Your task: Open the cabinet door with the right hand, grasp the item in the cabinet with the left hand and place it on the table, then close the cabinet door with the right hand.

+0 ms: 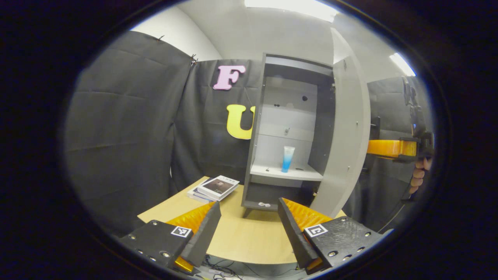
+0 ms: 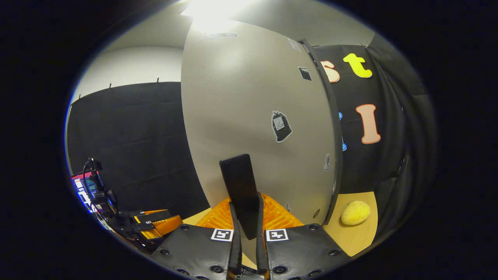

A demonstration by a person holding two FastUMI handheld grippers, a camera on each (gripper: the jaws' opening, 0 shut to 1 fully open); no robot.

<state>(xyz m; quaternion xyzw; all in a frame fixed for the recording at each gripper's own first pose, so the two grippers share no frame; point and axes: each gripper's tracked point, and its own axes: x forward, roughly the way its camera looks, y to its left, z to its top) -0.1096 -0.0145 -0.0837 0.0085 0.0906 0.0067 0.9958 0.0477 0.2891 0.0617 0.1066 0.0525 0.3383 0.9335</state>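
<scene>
Cabinet door (image 1: pixel 344 132) open, tube (image 1: pixel 288 158) upright on its shelf.
My right gripper (image 2: pixel 246 217) pinches the door handle (image 2: pixel 240 186); my left gripper (image 1: pixel 249 225) gapes wide, holding nothing.

Cabinet front: the door (image 1: pixel 344 136) stands swung wide, leaving the shelves open to reach.
Middle shelf: the tube (image 1: pixel 288 158) stands upright alone, with bare shelf either side.
Table (image 1: pixel 249 237): bare wood lies before the cabinet (image 1: pixel 290 132); stacked books (image 1: pixel 216 188) sit at its left.
Door handle (image 2: pixel 241 186): clamped by the right gripper (image 2: pixel 246 233).
Right of door: a yellow soft lump (image 2: pixel 355 212) lies on the table.
</scene>
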